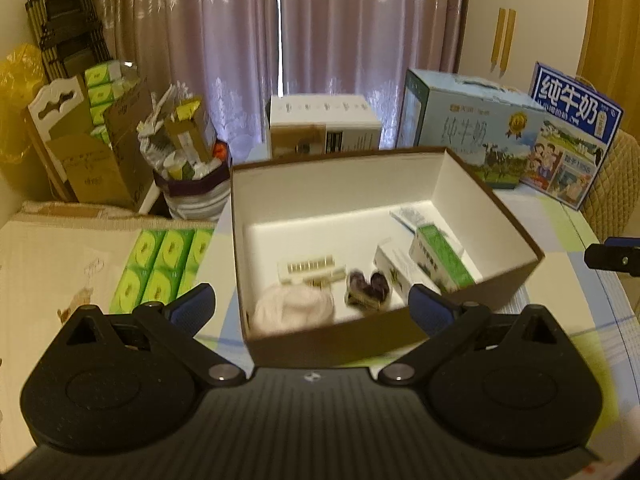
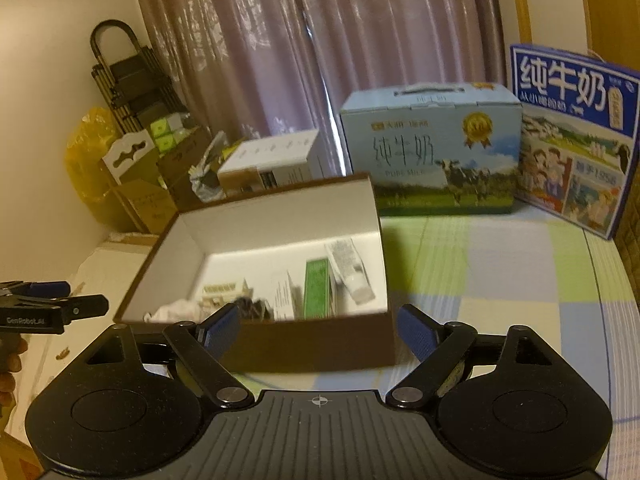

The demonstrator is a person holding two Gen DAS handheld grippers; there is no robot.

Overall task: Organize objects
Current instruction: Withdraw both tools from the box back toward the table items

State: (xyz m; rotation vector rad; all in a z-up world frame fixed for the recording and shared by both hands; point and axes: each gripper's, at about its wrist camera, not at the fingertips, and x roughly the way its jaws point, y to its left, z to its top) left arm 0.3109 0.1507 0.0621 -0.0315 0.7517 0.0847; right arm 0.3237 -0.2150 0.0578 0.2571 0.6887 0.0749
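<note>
- Open brown box (image 1: 400,336) with white insides sits on the checked tablecloth (image 2: 500,280), pretty much in the middle of things.
- Inside it, going left to right: a pinkish-white soft bundle (image 1: 294,308) in the near left corner, a pale comb-like thing (image 1: 310,270) just behind that, a small dark purple packet (image 1: 366,286), a white carton (image 1: 394,266), a green carton (image 1: 440,256), and a white tube (image 2: 350,270) lying along the right wall. It's all a bit blurry, so I can't read the labels.
- Left gripper (image 1: 312,304) hangs over the near edge of the box, blue fingers (image 1: 196,306) wide apart, nothing between them but the box corner below.
- Right gripper (image 2: 318,330) is near the box's front wall too, fingers (image 2: 416,334) spread wide and not pinching anything.
- Far side of the table: a pale blue milk case (image 2: 432,148) and a darker blue one (image 2: 576,136) to its right, leaning upright.
- Left of the box there's a pack of green tissues (image 1: 164,268).
- Pinkish curtain (image 1: 280,40) behind everything, cardboard clutter (image 1: 92,152) in the far left corner.
</note>
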